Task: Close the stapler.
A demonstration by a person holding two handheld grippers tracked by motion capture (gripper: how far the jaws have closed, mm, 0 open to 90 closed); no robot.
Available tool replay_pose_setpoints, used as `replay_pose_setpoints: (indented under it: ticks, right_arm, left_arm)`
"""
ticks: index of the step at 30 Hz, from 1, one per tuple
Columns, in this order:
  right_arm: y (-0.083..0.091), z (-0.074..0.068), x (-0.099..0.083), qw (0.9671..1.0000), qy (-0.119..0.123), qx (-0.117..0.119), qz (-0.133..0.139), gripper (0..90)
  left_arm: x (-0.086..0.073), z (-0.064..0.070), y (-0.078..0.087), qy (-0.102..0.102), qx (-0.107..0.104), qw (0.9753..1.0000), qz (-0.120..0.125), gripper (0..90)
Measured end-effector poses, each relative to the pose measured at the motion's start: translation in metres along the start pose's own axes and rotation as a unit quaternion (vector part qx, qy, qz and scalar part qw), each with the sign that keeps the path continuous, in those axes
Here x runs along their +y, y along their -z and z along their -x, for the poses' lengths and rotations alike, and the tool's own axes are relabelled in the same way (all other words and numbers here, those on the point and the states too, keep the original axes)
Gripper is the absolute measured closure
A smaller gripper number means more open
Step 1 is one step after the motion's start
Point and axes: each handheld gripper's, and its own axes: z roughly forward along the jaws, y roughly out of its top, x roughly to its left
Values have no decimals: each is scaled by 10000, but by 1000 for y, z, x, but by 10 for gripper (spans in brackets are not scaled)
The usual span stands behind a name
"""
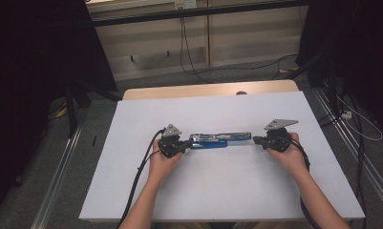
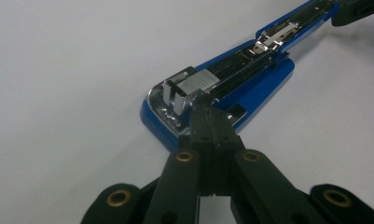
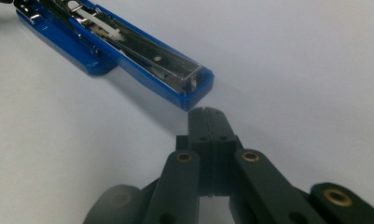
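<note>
A blue stapler [image 1: 221, 139] lay opened out flat near the middle of the white table [image 1: 218, 191], its long axis running left to right between the two grippers. The left gripper [image 1: 183, 144] met the stapler's left end; in the left gripper view its jaws were pressed together with no gap, their tips resting on the metal staple channel [image 2: 201, 83] at the base end of the stapler [image 2: 231, 88], though whether they pinched any part of it could not be told. The right gripper [image 1: 257, 140] sat just off the stapler's right end. In the right gripper view its jaws were likewise closed flat against each other, holding nothing, and their tips stood just short of the blue end [image 3: 194, 88] of the opened arm, a thin strip of bare table between them.

Open tabletop lay on every side of the stapler: a broad band toward the far edge, another toward the near edge where the person's forearms came in, and free margins beyond each hand out to the left and right edges.
</note>
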Motion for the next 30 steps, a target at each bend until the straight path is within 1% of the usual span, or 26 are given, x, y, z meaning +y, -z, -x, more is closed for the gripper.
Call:
replay_pose_setpoints:
  ticks: [6,7,9,12,13,15,17,19,21,23,30]
  right_arm:
    - [-2,-2,1,10000,65,40,-38,900]
    - [-2,-2,1,9999,86,20,-54,900]
    - [-3,-2,1,9999,84,23,-69,900]
    - [-4,-1,0,9998,57,51,-160,900]
    - [-5,-1,0,9998,81,52,-190,900]
    - [-6,-1,0,9998,77,101,-165,900]
    - [-7,-1,0,9999,66,53,-115,900]
    - [-6,-1,1,9998,65,127,-118,900]
    - [-6,-1,1,9998,15,199,-57,900]
    - [-5,-1,2,9997,17,251,-8,900]
    - [-4,-3,5,9995,-5,297,116,900]
  left_arm:
    - [0,-1,-1,-25,68,10000,54,900]
    - [-1,-1,-1,4,69,9999,85,900]
    - [-1,-1,-2,-18,55,9999,102,900]
    - [-1,0,-3,-7,69,9999,143,900]
    - [-1,-1,-4,-18,52,9999,146,900]
    - [-1,-1,-4,-1,33,9999,150,900]
    - [-1,-1,-3,1,49,9999,146,900]
    - [-1,-1,-2,-31,105,9999,128,900]
    - [-1,-1,-2,-27,113,9998,130,900]
    - [-1,-1,-2,-21,115,9999,121,900]
    - [-2,-1,-2,-6,95,9998,148,900]
